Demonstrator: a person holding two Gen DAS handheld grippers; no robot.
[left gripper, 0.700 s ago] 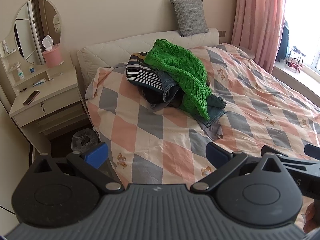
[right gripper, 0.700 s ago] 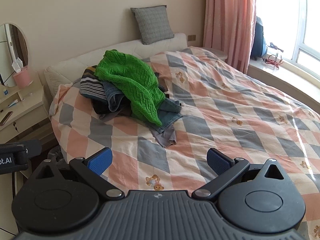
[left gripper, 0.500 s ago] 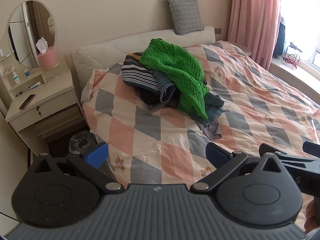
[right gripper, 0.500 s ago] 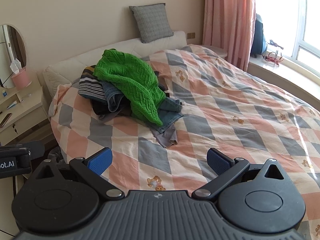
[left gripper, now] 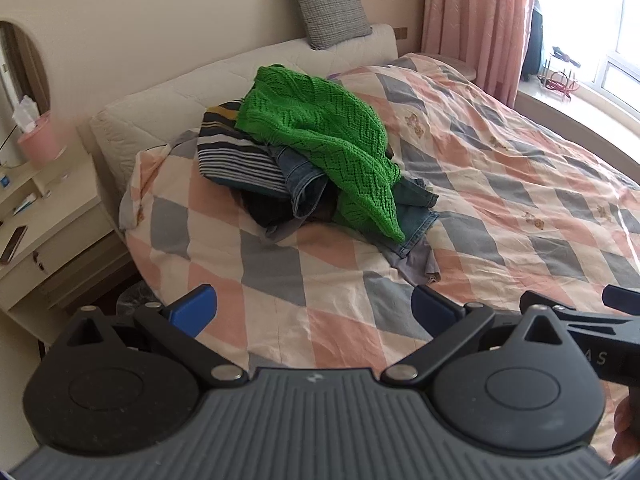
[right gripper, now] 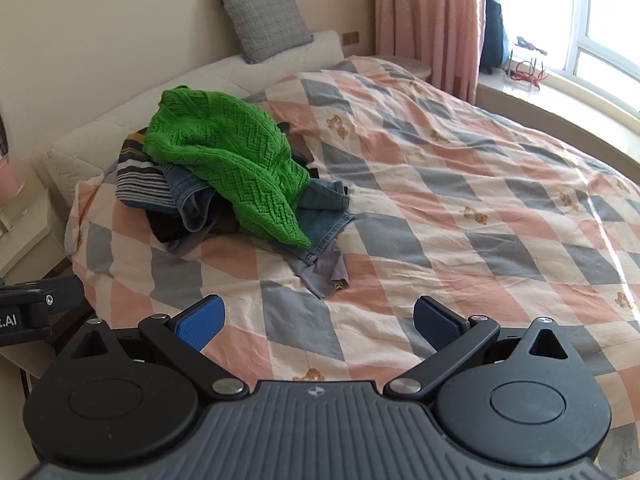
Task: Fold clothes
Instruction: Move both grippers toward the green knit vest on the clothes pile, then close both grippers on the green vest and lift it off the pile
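Checked pink-grey quilt covers the bed (left gripper: 500, 184). On it, near the headboard side, sits a heap (right gripper: 240, 200) of clothes, unfolded, all tangled: green sweater (right gripper: 228, 160) on top, jeans (right gripper: 324, 216) under it, striped top (left gripper: 236, 156) at the left, grey piece (right gripper: 324, 272) trailing toward me. My left claw (left gripper: 314, 306) and right claw (right gripper: 318, 318) hover over the near quilt, both spread wide, holding nothing, well apart from the heap. Sweater looks soft, stretchy, light, likely to snag on denim; I'd judge the hem or shoulder edge the best grip. Jeans heavier, stiffer: waistband.
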